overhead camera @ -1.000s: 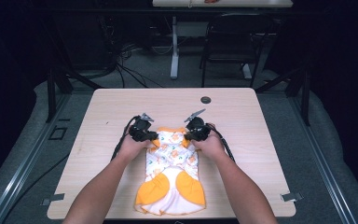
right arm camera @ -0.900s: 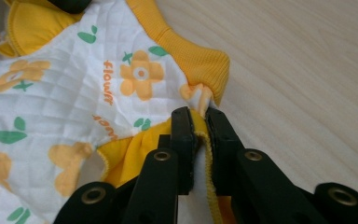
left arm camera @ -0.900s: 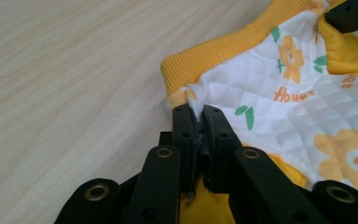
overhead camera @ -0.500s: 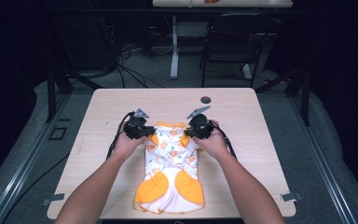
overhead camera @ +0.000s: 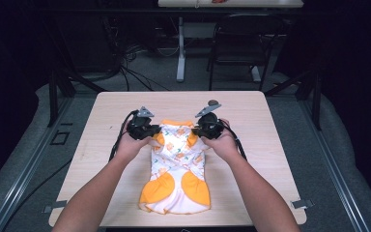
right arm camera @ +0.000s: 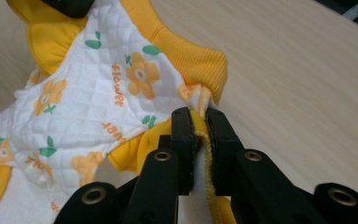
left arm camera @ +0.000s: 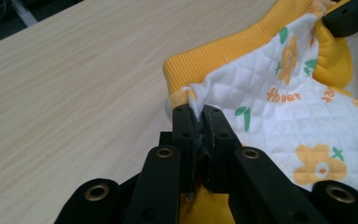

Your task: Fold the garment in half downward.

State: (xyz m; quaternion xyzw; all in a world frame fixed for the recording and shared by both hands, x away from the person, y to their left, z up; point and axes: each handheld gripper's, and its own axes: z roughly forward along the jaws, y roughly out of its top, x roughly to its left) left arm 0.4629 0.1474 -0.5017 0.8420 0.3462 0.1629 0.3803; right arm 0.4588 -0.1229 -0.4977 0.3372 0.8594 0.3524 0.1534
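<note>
The small quilted garment, white with orange flowers and orange trim, lies at the centre of the counter, its hem toward the bottom of the frame. The left tool is clamped on the fabric at one shoulder just under the ribbed collar, and the right tool pinches the opposite shoulder seam. Gripping both top corners likely lets the person lift the piece evenly, spread flat rather than bunched.

Little quilted baby garment, white with orange flowers and yellow trim, stretched lengthwise on the table, collar end lifted, near its front edge.
</note>
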